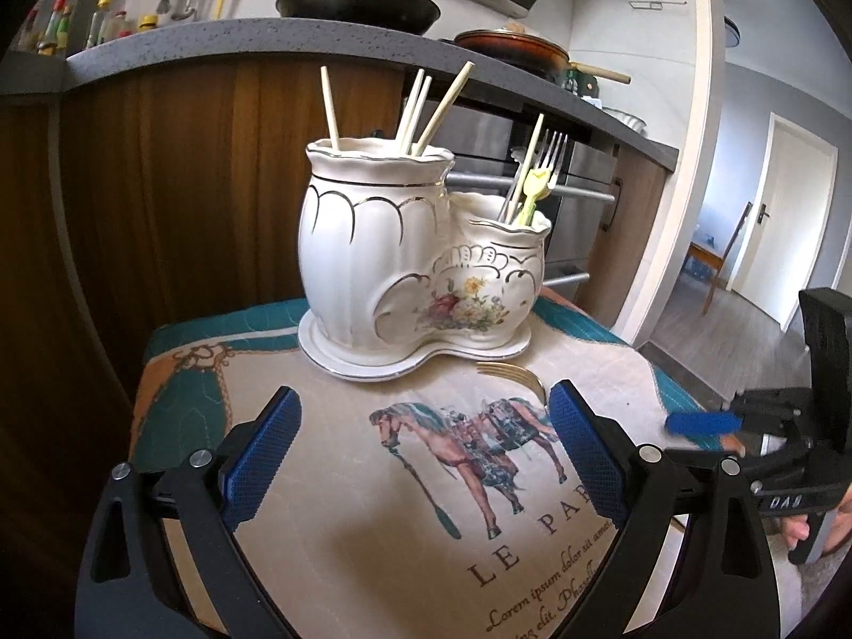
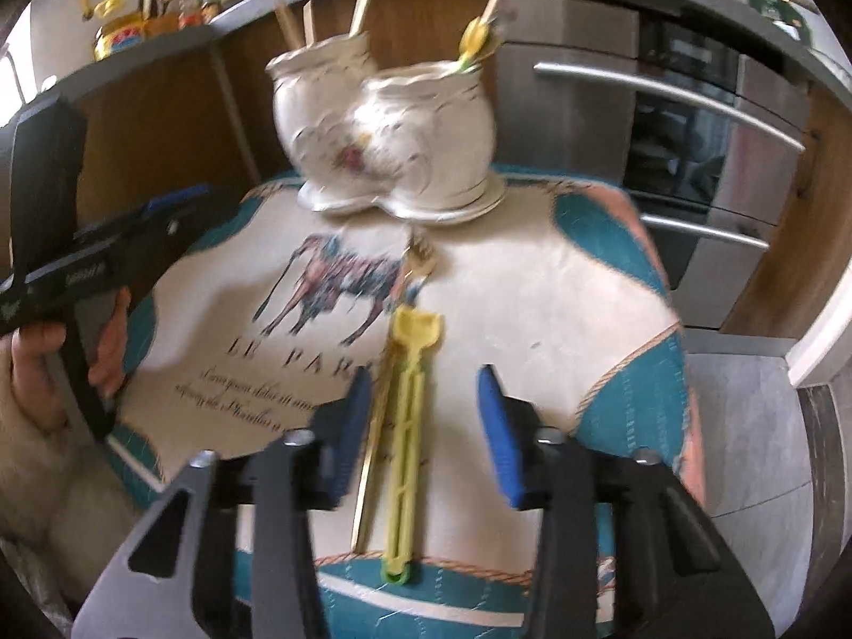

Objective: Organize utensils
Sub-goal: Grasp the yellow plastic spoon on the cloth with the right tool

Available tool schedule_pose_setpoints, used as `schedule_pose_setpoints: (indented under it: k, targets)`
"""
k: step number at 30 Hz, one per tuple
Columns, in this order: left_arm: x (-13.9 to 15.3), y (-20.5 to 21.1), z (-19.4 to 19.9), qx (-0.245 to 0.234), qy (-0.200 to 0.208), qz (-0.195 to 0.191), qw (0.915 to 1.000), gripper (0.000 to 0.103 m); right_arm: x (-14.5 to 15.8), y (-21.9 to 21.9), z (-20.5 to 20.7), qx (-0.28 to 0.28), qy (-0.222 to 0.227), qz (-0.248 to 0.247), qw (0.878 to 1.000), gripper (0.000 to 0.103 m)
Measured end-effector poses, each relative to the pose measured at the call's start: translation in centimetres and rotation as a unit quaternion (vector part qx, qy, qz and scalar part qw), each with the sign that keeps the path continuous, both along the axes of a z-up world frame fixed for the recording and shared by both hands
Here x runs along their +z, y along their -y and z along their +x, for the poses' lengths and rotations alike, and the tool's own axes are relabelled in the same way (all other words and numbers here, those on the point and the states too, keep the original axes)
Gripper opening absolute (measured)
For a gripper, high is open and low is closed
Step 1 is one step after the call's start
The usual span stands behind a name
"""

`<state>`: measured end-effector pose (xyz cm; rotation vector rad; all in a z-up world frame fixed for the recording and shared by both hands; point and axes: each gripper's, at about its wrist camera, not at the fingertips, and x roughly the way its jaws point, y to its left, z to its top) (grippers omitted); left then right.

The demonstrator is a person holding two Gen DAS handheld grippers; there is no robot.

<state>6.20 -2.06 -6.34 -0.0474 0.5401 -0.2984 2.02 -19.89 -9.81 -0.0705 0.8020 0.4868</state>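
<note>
A white two-pot ceramic utensil holder stands at the back of a horse-print cloth; its tall pot holds chopsticks, its low pot holds forks. It also shows, blurred, in the right wrist view. A gold fork and a yellow plastic fork lie side by side on the cloth. My right gripper is open, its fingers on either side of both forks, just above them. My left gripper is open and empty over the horse print; the gold fork's tines show by its right finger.
The cloth covers a small stool or table with edges close on all sides. A wooden cabinet and an oven with steel handles stand behind. A counter above carries pans and bottles. Grey floor lies to the right.
</note>
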Motion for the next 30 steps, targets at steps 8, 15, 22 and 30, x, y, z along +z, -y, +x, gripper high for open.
schedule_pose_setpoints:
  k: [8,15,22,30]
  targets:
    - [0.1,0.4,-0.1,-0.001,0.002,0.011,0.9999,0.094,-1.4,-0.7,0.4,0.002,-0.021,-0.031,0.999,0.019]
    - [0.0,0.8,0.0,-0.003,0.0,0.018,0.9998,0.094,-1.6,-1.1,1.9,-0.015,-0.021,-0.038,0.999,0.01]
    - [-0.4,1.9,0.5,-0.008,-0.018,0.025,0.9995,0.094,2.3,0.3,2.8,-0.075,0.011,0.034,0.996,0.01]
    - [-2.1,7.1,1.3,-0.013,-0.083,0.068,0.9942,0.094,1.9,3.0,3.2,-0.139,0.048,0.142,0.979,0.01]
